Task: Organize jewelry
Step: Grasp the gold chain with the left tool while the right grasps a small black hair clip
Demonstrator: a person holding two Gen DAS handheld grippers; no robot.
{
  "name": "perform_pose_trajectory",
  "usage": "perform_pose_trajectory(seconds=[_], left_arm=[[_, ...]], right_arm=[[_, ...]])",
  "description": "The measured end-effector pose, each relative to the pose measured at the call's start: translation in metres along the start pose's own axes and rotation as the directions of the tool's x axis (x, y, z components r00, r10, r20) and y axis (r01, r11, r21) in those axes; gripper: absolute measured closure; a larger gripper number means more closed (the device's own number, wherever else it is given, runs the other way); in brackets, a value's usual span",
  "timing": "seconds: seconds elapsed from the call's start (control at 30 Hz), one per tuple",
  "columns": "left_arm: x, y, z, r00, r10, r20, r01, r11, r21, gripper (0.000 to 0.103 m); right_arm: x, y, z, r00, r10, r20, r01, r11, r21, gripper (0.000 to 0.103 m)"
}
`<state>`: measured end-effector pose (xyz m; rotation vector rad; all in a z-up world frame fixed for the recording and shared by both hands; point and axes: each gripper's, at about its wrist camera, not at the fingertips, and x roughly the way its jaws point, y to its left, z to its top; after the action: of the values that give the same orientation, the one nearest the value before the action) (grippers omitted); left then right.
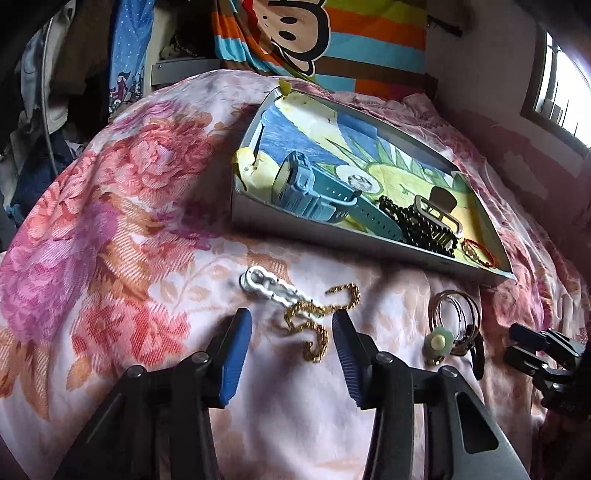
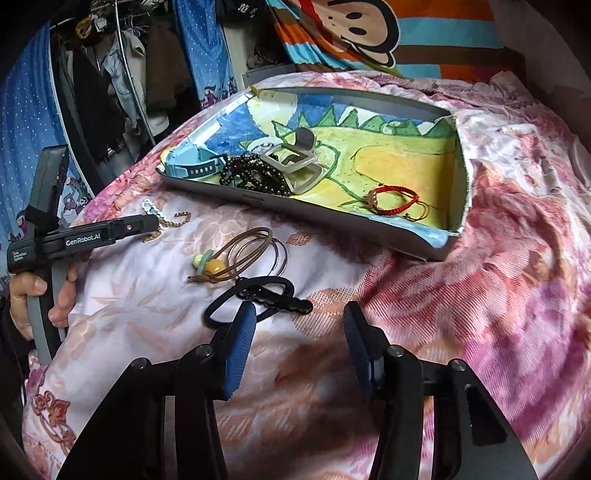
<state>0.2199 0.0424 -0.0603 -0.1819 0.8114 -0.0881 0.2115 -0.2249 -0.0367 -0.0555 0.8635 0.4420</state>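
Observation:
My left gripper hovers open just over the floral bedspread, and a gold chain lies between its blue pads without being pinched. A white link bracelet lies just beyond the chain. My right gripper is open too, its left pad over the loop of a black hair tie and clip. Past that sit a brown cord with a yellow bead and metal rings. The grey tray holds a blue watch, black beads, a pale claw clip and a red bracelet.
The tray rests on the bedspread ahead of both grippers. A hand holds the left gripper at the left edge of the right wrist view. Hanging clothes and a striped monkey blanket stand behind the bed.

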Motion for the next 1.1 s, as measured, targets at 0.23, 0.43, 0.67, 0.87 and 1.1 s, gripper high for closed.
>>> perform_pose_trajectory(seconds=[0.23,0.43,0.67,0.87,1.1], left_arm=[[0.011,-0.009,-0.001,0.999,-0.001,-0.032,0.003,0.999,0.049,0.085],[0.010,-0.007,-0.005,0.996,-0.045,-0.071,0.045,0.999,-0.003,0.097],[0.003,-0.013,-0.012,0.994,-0.058,-0.091,0.056,0.998,-0.020,0.097],[-0.008,-0.027,-0.019,0.987,-0.113,-0.117,0.112,0.994,-0.009,0.097],[-0.010,-0.056,-0.035,0.967,-0.179,-0.183,0.190,0.981,0.043,0.097]], right_arm=[[0.023,0.004,0.006,0.998,0.036,-0.055,-0.037,0.999,-0.017,0.059],[0.035,0.011,0.006,0.995,0.054,-0.088,-0.059,0.997,-0.052,0.069],[0.030,0.008,0.003,0.993,0.081,-0.083,-0.085,0.996,-0.041,0.089],[0.020,0.011,-0.004,0.993,0.066,-0.097,-0.071,0.996,-0.048,0.098],[0.002,0.009,-0.015,0.993,0.036,-0.109,-0.041,0.998,-0.041,0.100]])
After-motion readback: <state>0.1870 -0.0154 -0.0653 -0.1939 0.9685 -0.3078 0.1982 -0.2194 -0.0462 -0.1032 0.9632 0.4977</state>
